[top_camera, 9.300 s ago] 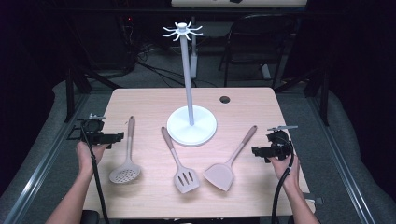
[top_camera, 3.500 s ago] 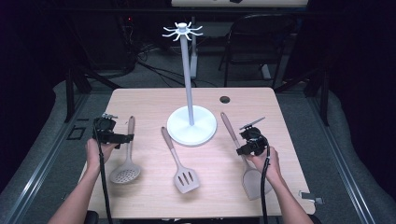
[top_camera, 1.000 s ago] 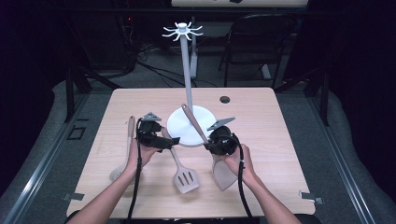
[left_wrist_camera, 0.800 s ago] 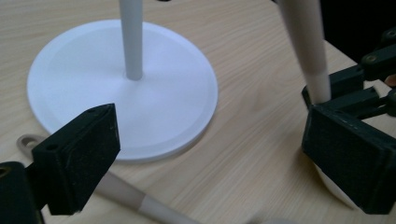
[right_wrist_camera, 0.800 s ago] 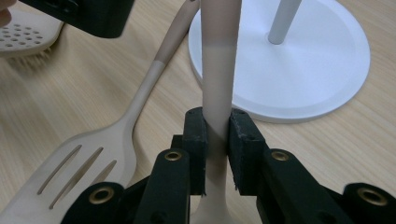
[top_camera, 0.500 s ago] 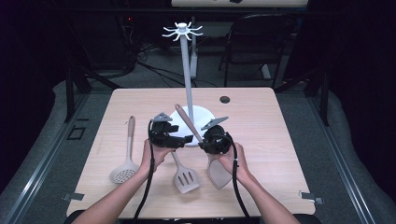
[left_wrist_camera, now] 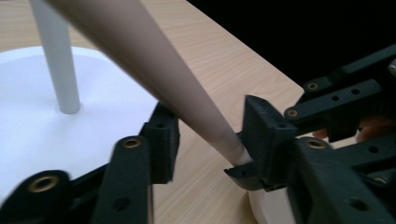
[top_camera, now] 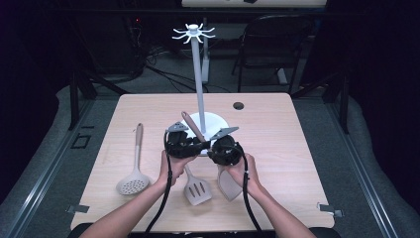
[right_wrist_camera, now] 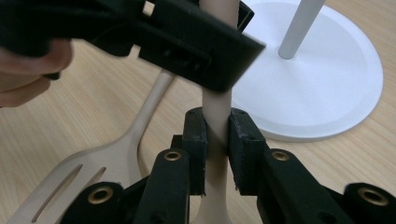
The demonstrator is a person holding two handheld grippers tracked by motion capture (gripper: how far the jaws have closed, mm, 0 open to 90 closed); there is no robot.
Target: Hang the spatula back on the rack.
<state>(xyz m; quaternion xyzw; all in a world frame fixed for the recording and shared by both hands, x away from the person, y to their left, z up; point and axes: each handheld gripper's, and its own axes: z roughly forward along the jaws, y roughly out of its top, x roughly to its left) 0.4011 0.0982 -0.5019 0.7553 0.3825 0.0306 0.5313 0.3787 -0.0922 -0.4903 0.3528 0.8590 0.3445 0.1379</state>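
Observation:
My right gripper [right_wrist_camera: 216, 126] is shut on the tan handle [right_wrist_camera: 216, 105] of a solid spatula, whose grey blade [top_camera: 229, 184] hangs low over the table while the handle [top_camera: 190, 126] slants up toward the white stand. My left gripper [left_wrist_camera: 210, 126] has just been closing around that handle [left_wrist_camera: 140, 60] a little higher up. Its jaws stand either side of the handle, the right-hand one touching it and table showing beside the other. From above the left gripper [top_camera: 199, 144] and right gripper [top_camera: 214, 148] sit close together in front of the stand's base [top_camera: 218, 121].
A tall white stand [top_camera: 200, 74] with hooks on top rises behind the grippers. A slotted turner [top_camera: 198, 189] lies just in front of my hands, a perforated skimmer [top_camera: 132, 183] to the left. A small black disc [top_camera: 238, 105] sits at the back.
My left gripper has moved right from the slotted turner's side to the spatula handle, and its jaws have narrowed around it. The right gripper has kept the spatula nearly still.

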